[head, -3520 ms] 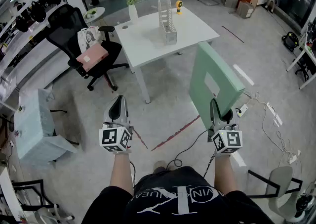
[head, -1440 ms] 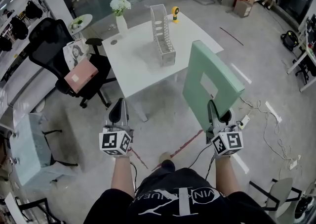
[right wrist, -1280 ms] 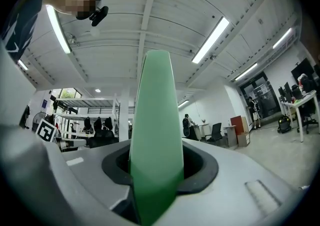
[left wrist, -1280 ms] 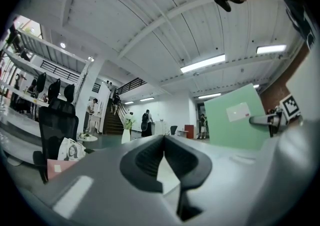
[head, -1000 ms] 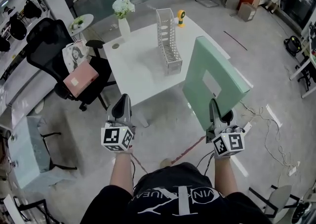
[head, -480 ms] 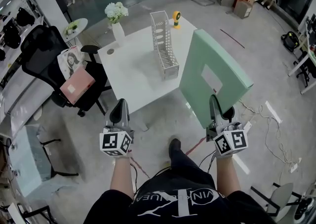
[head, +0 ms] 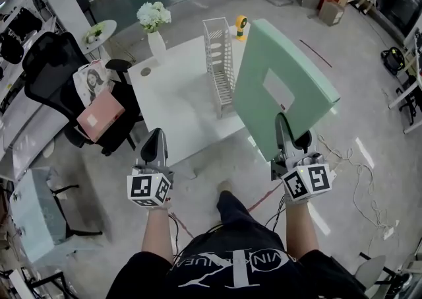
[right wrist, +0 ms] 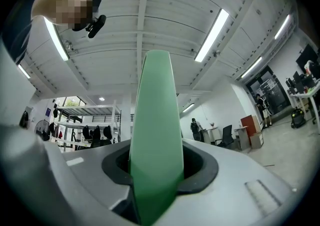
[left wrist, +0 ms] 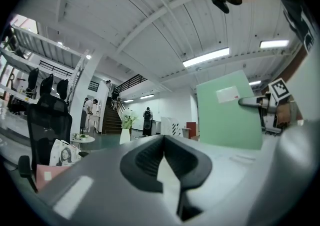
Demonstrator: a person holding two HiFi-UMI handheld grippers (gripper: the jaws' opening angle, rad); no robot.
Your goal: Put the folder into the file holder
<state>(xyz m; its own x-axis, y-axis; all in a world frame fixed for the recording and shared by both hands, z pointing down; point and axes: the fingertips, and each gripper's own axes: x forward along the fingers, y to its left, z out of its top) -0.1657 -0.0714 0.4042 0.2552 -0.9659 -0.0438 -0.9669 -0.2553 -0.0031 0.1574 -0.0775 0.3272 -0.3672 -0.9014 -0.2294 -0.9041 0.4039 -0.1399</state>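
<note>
Since the person walked closer, the table (head: 171, 109) that was far off is now right in front. The folder (head: 280, 83) is held upright near the file holder (head: 218, 60), not out over the floor. The right gripper (head: 282, 126) pinches the folder's bottom edge. The left gripper (head: 153, 140) has its fingers pressed together on nothing, as far as its blurry view shows. Next, the folder likely needs lifting over the holder's open top.

A white vase of flowers (head: 155, 30) stands at the far left corner of the tabletop (head: 178, 109), a small yellow object (head: 241, 25) by its far edge, and off its left edge a black office chair (head: 47, 66) carries a pink box (head: 100, 114).
</note>
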